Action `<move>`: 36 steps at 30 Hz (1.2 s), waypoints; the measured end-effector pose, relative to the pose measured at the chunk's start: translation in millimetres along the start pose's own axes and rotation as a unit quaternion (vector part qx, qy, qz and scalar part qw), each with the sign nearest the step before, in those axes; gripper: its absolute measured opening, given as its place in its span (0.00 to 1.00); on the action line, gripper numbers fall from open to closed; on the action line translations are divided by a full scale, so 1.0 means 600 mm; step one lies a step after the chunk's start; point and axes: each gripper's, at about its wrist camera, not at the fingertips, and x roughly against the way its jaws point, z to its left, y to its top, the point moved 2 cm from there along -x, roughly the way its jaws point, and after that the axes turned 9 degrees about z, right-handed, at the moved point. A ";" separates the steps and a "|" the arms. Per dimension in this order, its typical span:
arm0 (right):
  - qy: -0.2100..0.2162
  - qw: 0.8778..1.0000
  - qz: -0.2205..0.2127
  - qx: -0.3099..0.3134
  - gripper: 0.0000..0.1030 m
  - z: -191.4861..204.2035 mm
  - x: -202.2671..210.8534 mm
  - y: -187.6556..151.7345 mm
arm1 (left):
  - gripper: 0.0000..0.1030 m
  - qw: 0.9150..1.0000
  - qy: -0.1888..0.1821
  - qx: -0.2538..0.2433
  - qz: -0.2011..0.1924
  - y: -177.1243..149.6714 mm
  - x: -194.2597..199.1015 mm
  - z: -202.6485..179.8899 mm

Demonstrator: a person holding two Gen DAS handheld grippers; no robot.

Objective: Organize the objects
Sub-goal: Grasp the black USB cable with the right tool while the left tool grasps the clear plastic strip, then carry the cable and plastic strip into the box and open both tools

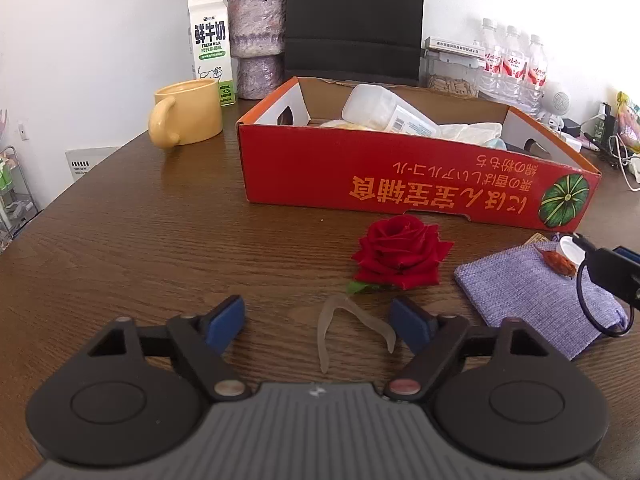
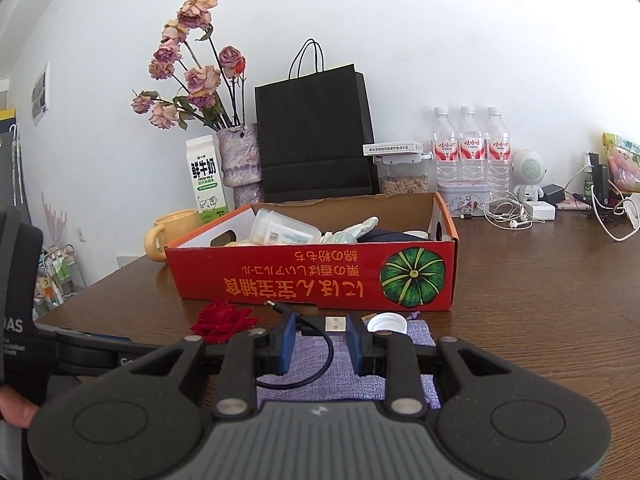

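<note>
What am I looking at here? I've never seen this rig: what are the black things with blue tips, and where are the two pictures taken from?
They are hand-held tongs, one per hand, each carrying a camera that looks along its fingers. The left view shows the left tongs open around a translucent curved strip on the wooden table, near a red rose. The right view shows the right tongs shut on a short USB cable above a purple cloth pouch. Behind stands a red cardboard box, partly filled.
</note>
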 end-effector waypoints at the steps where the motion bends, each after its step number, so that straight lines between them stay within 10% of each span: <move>1: 0.000 1.000 0.000 0.000 0.25 0.000 0.000 -0.001 | 0.70 1.000 -0.001 -0.003 -0.003 0.000 0.002 -0.002; 5: 0.001 1.000 -0.001 0.001 0.25 0.000 0.002 0.000 | 0.11 1.000 -0.016 -0.011 -0.012 -0.003 0.011 -0.004; 7: 0.001 1.000 -0.001 0.000 0.25 0.000 0.001 0.000 | 0.07 0.999 -0.033 -0.013 -0.012 -0.005 0.014 -0.003; 36: -0.001 0.999 -0.033 0.017 0.25 0.009 0.018 0.027 | 0.06 0.986 -0.105 -0.014 -0.126 0.040 0.095 0.044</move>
